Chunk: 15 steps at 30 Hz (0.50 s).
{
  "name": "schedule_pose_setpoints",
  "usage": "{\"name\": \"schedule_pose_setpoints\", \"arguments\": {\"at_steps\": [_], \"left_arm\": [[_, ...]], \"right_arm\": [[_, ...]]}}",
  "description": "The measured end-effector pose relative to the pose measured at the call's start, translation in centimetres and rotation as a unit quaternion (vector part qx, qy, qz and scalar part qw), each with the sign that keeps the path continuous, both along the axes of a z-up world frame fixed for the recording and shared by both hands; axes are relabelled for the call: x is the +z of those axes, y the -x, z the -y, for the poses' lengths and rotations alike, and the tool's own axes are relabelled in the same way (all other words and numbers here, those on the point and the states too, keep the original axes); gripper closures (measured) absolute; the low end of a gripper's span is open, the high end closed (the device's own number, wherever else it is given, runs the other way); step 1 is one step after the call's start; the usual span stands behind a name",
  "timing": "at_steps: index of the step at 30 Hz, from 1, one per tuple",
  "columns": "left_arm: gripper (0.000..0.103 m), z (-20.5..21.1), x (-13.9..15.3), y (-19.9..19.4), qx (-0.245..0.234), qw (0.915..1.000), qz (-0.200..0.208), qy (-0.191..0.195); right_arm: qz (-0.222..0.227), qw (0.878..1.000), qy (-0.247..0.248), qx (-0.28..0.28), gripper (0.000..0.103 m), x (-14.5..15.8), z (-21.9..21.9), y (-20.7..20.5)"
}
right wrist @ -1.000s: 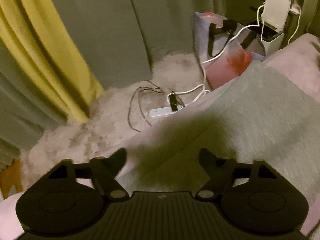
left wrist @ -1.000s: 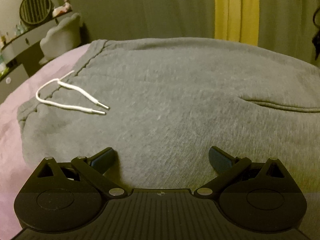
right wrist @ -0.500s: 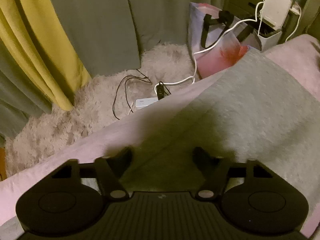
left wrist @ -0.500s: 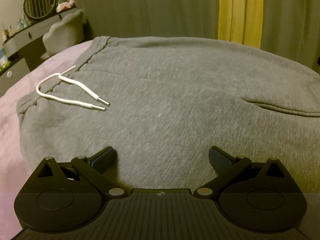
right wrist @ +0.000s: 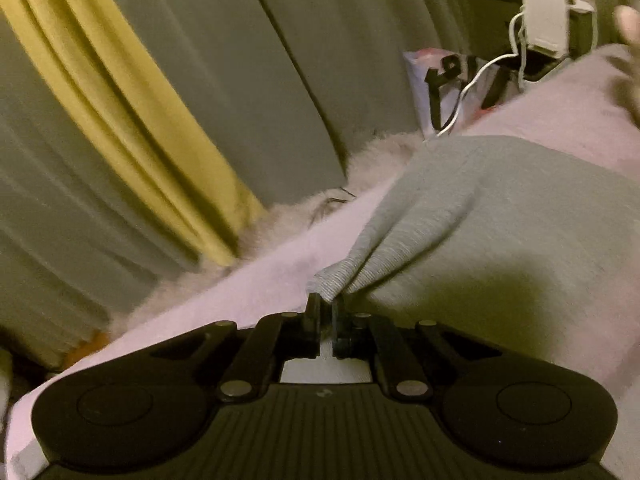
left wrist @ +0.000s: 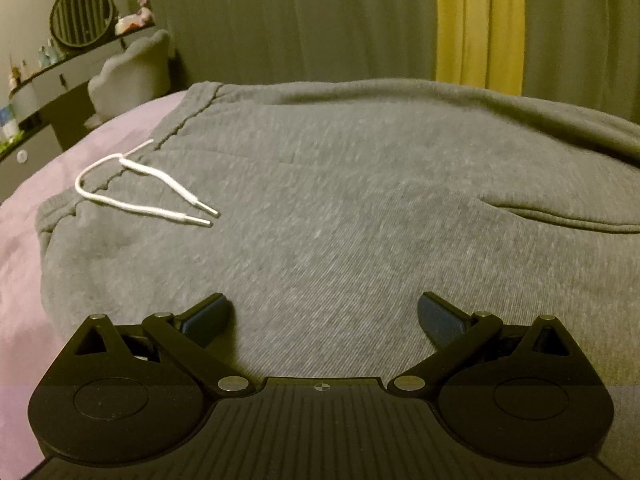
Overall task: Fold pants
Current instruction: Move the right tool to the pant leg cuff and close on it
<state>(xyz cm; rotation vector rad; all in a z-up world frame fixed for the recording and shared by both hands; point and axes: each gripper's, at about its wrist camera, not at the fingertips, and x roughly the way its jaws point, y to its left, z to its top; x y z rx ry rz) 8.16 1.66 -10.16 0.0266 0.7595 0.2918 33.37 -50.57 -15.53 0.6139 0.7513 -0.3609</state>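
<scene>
Bed: I see a pale pink fleece bedcover under everything; in my right wrist view it runs from 8 o'clock up to 2 o'clock.
Pants: the grey knit sweatpants lie spread flat on that cover and fill most of my left wrist view, waistband toward 10 o'clock, a pocket slit at 3 o'clock. In the right wrist view the same fabric stretches from centre out to 3 o'clock.
Curtains: grey-green drapes with one yellow panel hang at 12 to 1 o'clock behind the bed.
Left gripper: my black left gripper sits at 6 o'clock low over the pants, its blue-padded fingers spread wide, nothing between them.
Right gripper: my black right gripper has its fingers pressed together on a bunched edge of the pants, which rises in a ridge toward 1 o'clock.
Drawstring: a white cord with metal tips loops over the waistband at 10 o'clock.
</scene>
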Motion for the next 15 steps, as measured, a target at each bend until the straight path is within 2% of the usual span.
{"name": "schedule_pose_setpoints", "arguments": {"at_steps": [1,3,5,6,8,9,10,11,13,14,15], "left_arm": [[0.000,0.0,0.0,0.0,0.000,1.0000,0.000,0.002],[0.000,-0.1,0.1,0.0,0.000,1.0000,-0.001,0.004],[0.000,-0.1,0.1,0.0,-0.001,1.0000,-0.001,0.004],[0.000,-0.1,0.1,0.1,-0.001,1.0000,-0.001,0.005],[0.000,0.0,0.2,0.1,-0.002,1.0000,-0.002,0.007],[0.000,0.0,0.2,0.2,-0.002,1.0000,-0.003,0.009],[0.000,-0.1,0.3,0.3,-0.003,0.9999,-0.003,0.012],[0.000,-0.1,0.3,0.4,-0.003,0.9999,-0.004,0.014],[0.000,0.0,0.4,0.5,-0.002,0.9999,-0.005,0.016],[0.000,0.0,0.4,0.5,-0.001,0.9999,-0.006,0.015],[0.000,0.1,0.4,0.6,-0.002,0.9999,-0.005,0.012]], "right_arm": [[0.013,1.000,0.006,0.000,0.100,0.5,-0.3,3.2],[0.009,0.999,0.030,-0.009,0.103,0.9,-1.2,10.1],[-0.020,0.999,0.033,-0.022,0.103,0.3,-1.8,14.9],[-0.042,0.999,0.019,-0.023,0.103,-0.5,-1.3,16.7],[-0.053,0.998,-0.012,-0.033,0.098,-1.5,0.1,18.2],[-0.044,0.998,-0.017,-0.030,0.098,-1.2,0.6,18.1],[-0.018,0.999,-0.007,-0.031,0.098,-0.4,0.7,17.7],[0.008,0.999,0.013,-0.030,0.094,0.6,0.5,17.1],[0.046,0.998,0.032,-0.017,0.052,1.9,0.2,14.4],[0.042,0.999,0.029,-0.013,0.014,1.9,0.2,12.5],[0.036,0.999,0.021,-0.003,0.011,1.7,0.3,10.7]]}}
